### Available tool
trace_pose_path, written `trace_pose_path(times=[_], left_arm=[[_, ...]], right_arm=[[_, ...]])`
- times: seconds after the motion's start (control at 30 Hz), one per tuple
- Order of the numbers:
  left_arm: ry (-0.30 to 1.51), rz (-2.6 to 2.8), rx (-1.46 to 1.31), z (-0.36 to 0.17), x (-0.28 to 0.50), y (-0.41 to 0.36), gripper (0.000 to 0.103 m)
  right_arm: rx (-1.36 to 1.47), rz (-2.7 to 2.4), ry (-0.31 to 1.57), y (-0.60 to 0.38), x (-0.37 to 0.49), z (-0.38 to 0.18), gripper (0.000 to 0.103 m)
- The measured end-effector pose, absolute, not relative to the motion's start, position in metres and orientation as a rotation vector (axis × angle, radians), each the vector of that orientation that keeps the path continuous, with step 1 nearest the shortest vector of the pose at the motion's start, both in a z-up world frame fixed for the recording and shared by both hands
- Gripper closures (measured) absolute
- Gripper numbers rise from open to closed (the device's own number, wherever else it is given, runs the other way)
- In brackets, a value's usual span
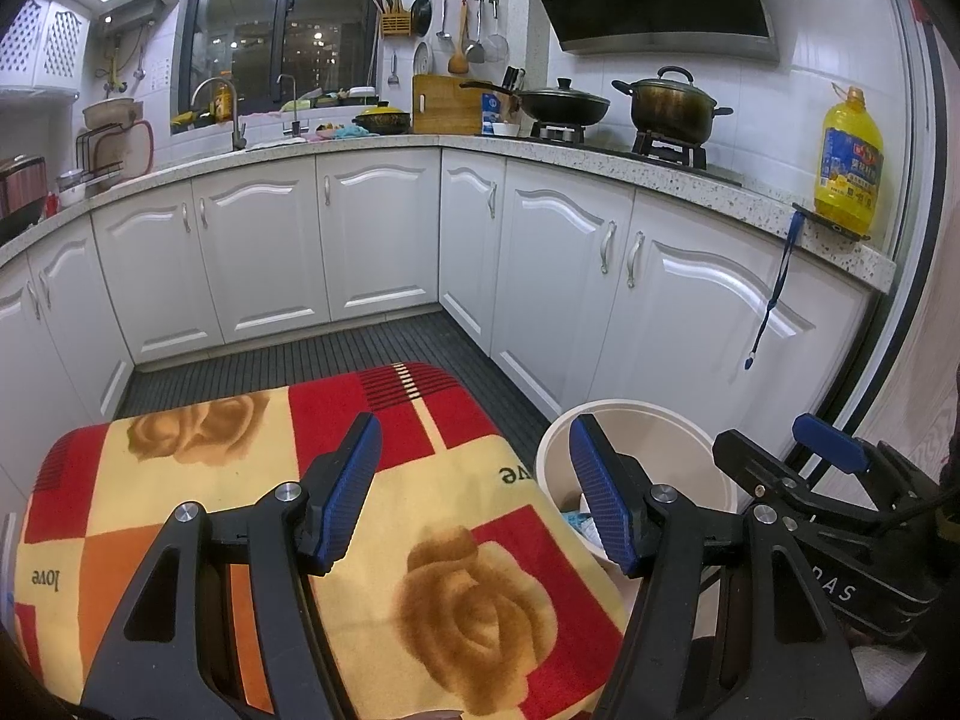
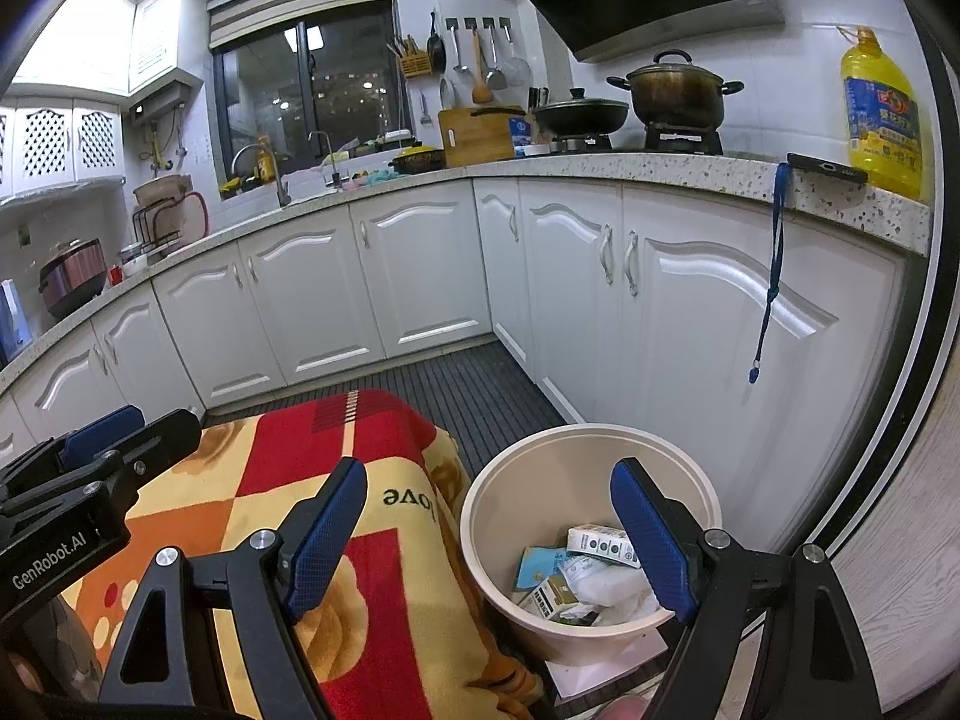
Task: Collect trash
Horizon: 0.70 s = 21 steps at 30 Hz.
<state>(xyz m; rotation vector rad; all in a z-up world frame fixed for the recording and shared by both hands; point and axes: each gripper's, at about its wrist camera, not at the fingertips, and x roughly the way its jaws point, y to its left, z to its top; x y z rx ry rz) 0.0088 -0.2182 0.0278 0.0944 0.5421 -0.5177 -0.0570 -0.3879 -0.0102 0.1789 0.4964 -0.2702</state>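
A cream round trash bin (image 2: 498,540) stands on the floor right of a blanket-covered surface (image 2: 384,588); it also shows in the left wrist view (image 1: 552,450). Inside lie several pieces of trash (image 2: 591,576): small boxes, a blue packet and white wrappers. My right gripper (image 2: 489,531) is open and empty, above the bin's left rim. My left gripper (image 1: 477,492) is open and empty over the blanket's (image 1: 420,540) right part. The right gripper shows in the left wrist view (image 1: 798,468), and the left gripper shows at the left of the right wrist view (image 2: 96,450).
White L-shaped cabinets (image 1: 360,240) with a speckled counter (image 1: 660,162) ring a dark slatted floor (image 2: 480,384). A yellow oil bottle (image 2: 882,114) and a phone with a hanging blue strap (image 2: 771,276) sit at the counter's right end. Pots (image 2: 678,90) stand on the stove.
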Motion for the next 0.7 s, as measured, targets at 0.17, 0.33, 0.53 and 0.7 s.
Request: trace_pose_path(times=[0.17,0.33,0.53,0.7], left_arm=[[0.542,-0.518,0.095,0.0284,0.0096,-0.2180,0.039],[0.541,-0.518,0.096,0.0282,0.0090,-0.2182,0.039],[0.543,-0.517,0.096,0.0283,0.0092,-0.2185,0.039],[0.547,-0.519,0.098,0.0265,0.0101,-0.2195,0.039]], right_arm=[[0.179,-0.271,0.496,-0.3877,-0.0569,-0.0110,0.021],[0.179,-0.270,0.497,-0.3878,-0.0567,-0.0107,0.021],[0.179,-0.271,0.496,-0.3876,-0.0568,-0.0103,0.021],[0.180,-0.271,0.497,-0.3881,-0.0565,-0.0102,0.021]])
